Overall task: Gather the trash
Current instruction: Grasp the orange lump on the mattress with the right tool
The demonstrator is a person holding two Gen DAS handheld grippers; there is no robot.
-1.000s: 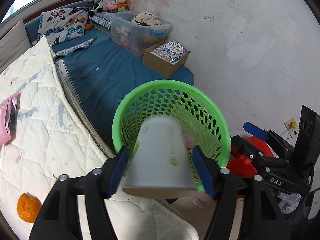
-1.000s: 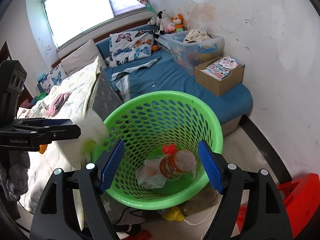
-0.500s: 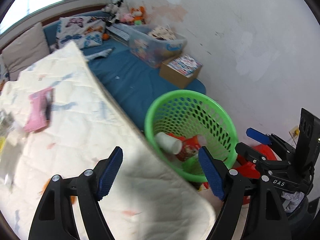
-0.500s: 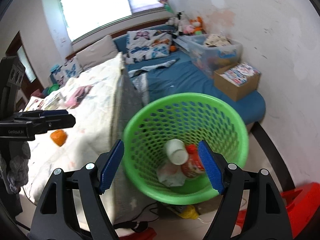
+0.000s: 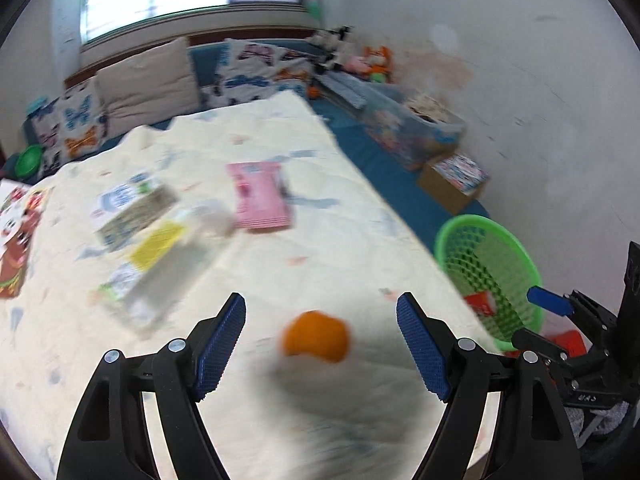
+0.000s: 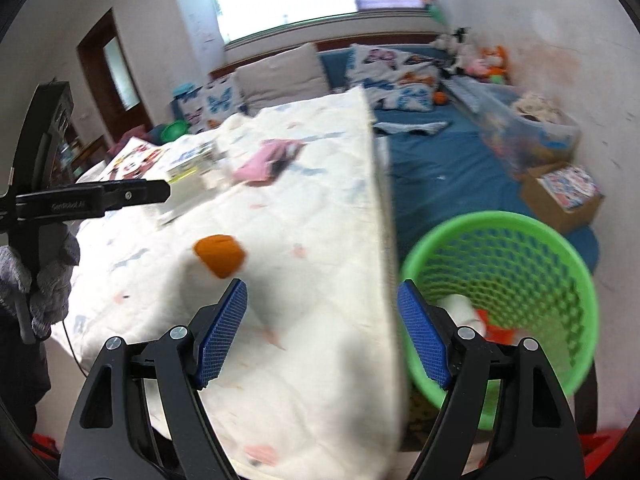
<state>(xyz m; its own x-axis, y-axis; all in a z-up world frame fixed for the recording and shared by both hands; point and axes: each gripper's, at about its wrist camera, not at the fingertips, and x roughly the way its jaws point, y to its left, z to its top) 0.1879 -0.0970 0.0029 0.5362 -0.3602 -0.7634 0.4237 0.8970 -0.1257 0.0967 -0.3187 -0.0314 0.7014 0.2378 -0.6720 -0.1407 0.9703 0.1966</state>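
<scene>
Both jaws stand apart and empty: the left gripper point(image 5: 320, 340) hangs over the quilt point(image 5: 260, 272) with the orange peel point(image 5: 315, 336) lying between its fingers, the right gripper point(image 6: 322, 330) over the quilt's edge beside the green basket point(image 6: 500, 276). A white cup point(image 6: 456, 306) and red wrapper point(image 6: 498, 330) lie in the basket. Farther up the quilt lie a pink packet point(image 5: 260, 196) and blurred papers point(image 5: 140, 224).

On your quilt point(image 5: 304, 236): peel point(image 5: 315, 341) nearest you, packet point(image 5: 261, 196) and wrappers point(image 5: 136, 216) farther back. Basket point(image 6: 500, 276) right of the quilt, cup point(image 6: 456, 306) inside it; pillows point(image 6: 280, 76) behind.
</scene>
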